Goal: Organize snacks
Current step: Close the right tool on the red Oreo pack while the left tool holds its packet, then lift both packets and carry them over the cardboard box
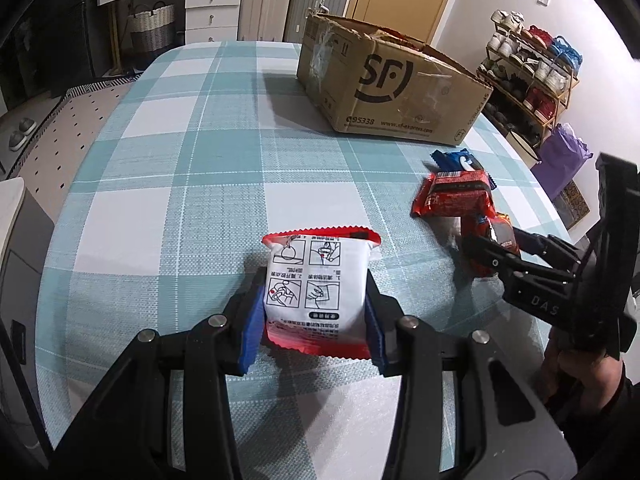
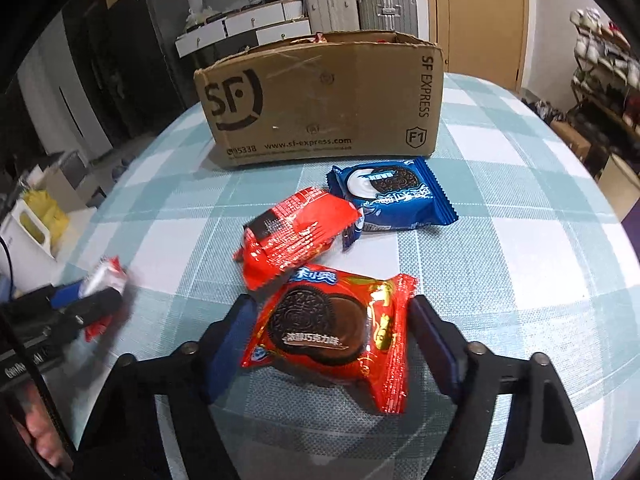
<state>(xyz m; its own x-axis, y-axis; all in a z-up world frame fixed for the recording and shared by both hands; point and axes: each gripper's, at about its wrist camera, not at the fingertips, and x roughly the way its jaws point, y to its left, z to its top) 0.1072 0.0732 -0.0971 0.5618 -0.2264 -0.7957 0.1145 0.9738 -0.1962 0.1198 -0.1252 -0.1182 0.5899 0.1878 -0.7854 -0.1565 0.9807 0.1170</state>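
Right tool [image 2: 332, 340] straddles red cookie packet [image 2: 328, 336], pads seemingly not pressing.

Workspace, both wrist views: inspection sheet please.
Surface: round table in teal-and-white checked cloth.
Job's things: open brown cardboard SF box; white-and-red snack packet; red chocolate-cookie packet; plain red foil packet; blue cookie packet.
Clutter: nothing seen.
Grippers: left claw shut on the white-and-red packet; right claw straddles the chocolate-cookie packet, pads not visibly pressing.
Cables: nothing seen.
Surroundings: suitcases, shoe rack, wooden door.
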